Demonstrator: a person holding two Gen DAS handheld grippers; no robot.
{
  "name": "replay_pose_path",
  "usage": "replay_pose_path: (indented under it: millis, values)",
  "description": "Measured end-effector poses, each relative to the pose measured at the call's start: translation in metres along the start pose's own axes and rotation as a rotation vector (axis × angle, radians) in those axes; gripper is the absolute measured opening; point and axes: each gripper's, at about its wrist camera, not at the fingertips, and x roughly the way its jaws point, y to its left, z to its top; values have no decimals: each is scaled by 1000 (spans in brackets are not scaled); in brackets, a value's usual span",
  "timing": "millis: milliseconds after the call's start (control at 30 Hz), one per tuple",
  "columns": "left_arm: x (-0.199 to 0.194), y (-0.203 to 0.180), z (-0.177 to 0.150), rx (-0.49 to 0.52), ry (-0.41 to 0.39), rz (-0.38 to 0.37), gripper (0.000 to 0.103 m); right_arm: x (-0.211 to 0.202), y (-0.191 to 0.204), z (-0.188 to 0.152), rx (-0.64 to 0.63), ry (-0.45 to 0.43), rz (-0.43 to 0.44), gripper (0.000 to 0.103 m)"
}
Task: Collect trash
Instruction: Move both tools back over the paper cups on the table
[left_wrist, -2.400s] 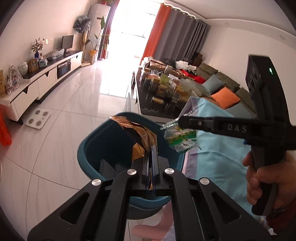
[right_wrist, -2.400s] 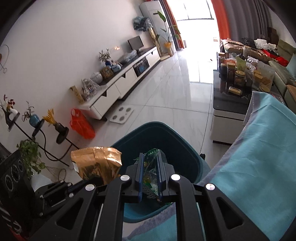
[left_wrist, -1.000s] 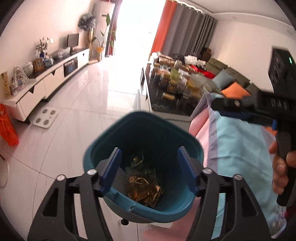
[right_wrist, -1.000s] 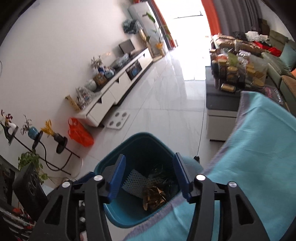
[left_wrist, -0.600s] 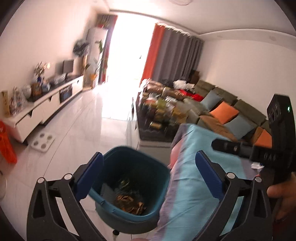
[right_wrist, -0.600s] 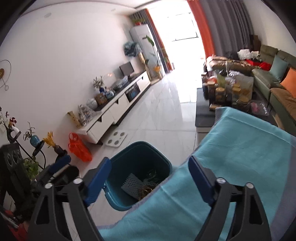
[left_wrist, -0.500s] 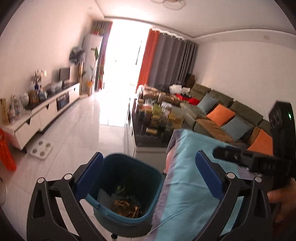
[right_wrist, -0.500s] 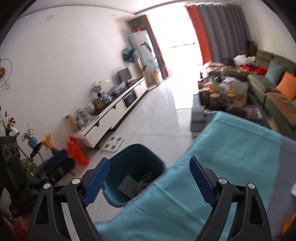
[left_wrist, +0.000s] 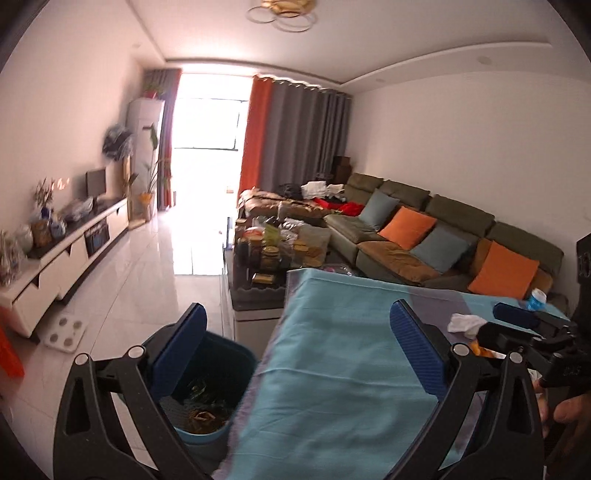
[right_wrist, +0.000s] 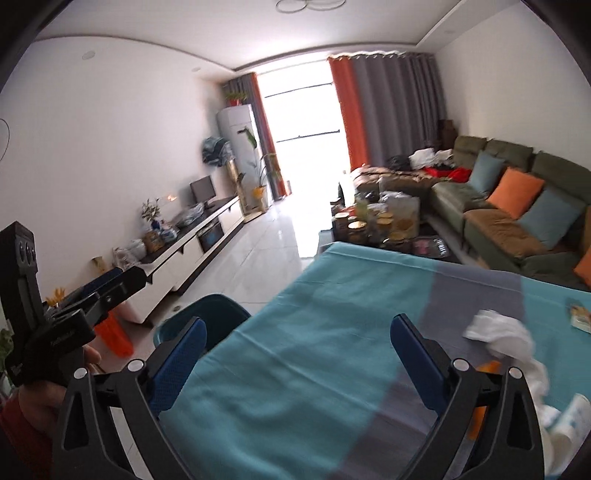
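Note:
The teal trash bin (left_wrist: 221, 373) stands on the floor left of the table, with gold and green wrappers (left_wrist: 202, 413) inside; its rim also shows in the right wrist view (right_wrist: 207, 314). My left gripper (left_wrist: 295, 339) is open and empty above the teal tablecloth (left_wrist: 332, 369) edge. My right gripper (right_wrist: 295, 347) is open and empty over the cloth. A crumpled white tissue (right_wrist: 498, 332) lies to its right, also seen from the left wrist (left_wrist: 465, 323). An orange scrap (right_wrist: 487, 369) and a small packet (right_wrist: 580, 315) lie near it.
A blue-capped item (left_wrist: 535, 297) sits at the table's far right. A coffee table with jars (left_wrist: 273, 254) stands beyond. A green sofa with orange cushions (left_wrist: 406, 227) is at the right, a white TV cabinet (left_wrist: 66, 254) at the left.
Both grippers let their wrappers fall into the bin, opened wide, then rose and swung right from the bin toward the table.

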Motion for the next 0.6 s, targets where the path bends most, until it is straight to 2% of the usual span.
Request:
replay_pose_path:
  millis: [100,400,600]
  values:
    - [0,-23,-6,31,4,-44,98,-27,-15,-16,3,-23,-48,96]
    - [0,-101,-26,133,51,-252,98,-98,-66,-61,86,-69,-208,96]
    - [2,-136,-34,177,80,-335,98,-129,-103,-80,179,-75,-326,96]
